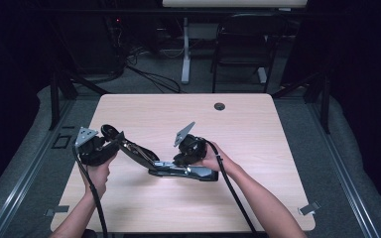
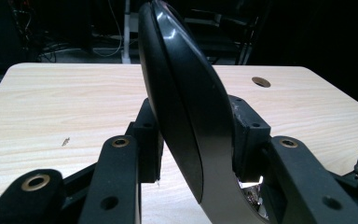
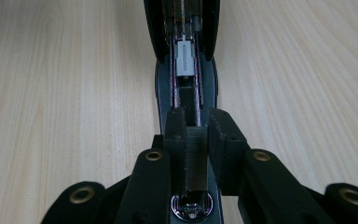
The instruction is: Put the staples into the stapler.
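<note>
stapler (image 1: 178,169) swung open | white pusher (image 3: 185,57) inside its channel

The high view looks forward and down over the whole worktop (image 1: 258,129); both gripper views sit close behind their jaws (one level, one downward), sharing its wood.

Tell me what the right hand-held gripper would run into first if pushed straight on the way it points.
The right hand-held gripper is already shut on the stapler's base, so it would only slide along the open magazine channel toward the white pusher and the raised stapler top. Depth there is hard to judge.
</note>
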{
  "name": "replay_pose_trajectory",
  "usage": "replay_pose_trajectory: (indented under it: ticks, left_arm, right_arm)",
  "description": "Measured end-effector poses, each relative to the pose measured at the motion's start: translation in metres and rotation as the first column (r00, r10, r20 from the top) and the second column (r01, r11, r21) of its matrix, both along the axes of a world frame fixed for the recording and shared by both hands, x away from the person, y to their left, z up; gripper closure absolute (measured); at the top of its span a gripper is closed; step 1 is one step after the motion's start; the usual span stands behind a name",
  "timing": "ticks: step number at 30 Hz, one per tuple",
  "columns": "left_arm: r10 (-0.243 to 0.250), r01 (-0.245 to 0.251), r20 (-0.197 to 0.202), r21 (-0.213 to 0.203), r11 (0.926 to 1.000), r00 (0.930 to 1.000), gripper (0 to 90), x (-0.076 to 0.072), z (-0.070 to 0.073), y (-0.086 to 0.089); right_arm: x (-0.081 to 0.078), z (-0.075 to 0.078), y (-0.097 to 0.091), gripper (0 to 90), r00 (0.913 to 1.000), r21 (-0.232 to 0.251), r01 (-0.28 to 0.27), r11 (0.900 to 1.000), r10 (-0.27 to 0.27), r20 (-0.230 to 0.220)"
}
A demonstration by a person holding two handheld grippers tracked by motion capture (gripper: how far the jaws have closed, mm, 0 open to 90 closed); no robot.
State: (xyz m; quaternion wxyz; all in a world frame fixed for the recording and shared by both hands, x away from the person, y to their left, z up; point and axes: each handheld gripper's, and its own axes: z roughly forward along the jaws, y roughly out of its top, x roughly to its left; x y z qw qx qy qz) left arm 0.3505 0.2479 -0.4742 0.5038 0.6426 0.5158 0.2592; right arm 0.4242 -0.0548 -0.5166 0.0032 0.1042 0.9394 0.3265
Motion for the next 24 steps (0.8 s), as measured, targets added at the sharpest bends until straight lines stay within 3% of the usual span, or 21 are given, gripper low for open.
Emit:
replay_pose_trajectory:
  ticks: [19,24]
  left_arm:
    - [-0.001,0.001,-0.002,-0.001,1.0000,1.0000,61.3,0.0003,-0.0002,0.0002]
    - [-0.004,0.004,-0.004,0.001,1.0000,1.0000,61.3,0.0001,0.0000,0.0004]
  right_arm:
    - [-0.0041,0.0020,-0.0030,78.6,0.9999,0.031,-0.007,0.9995,0.007,0.009]
    - [-0.0062,-0.0005,0.0012,78.6,0.9993,0.002,-0.023,0.9997,0.023,0.028]
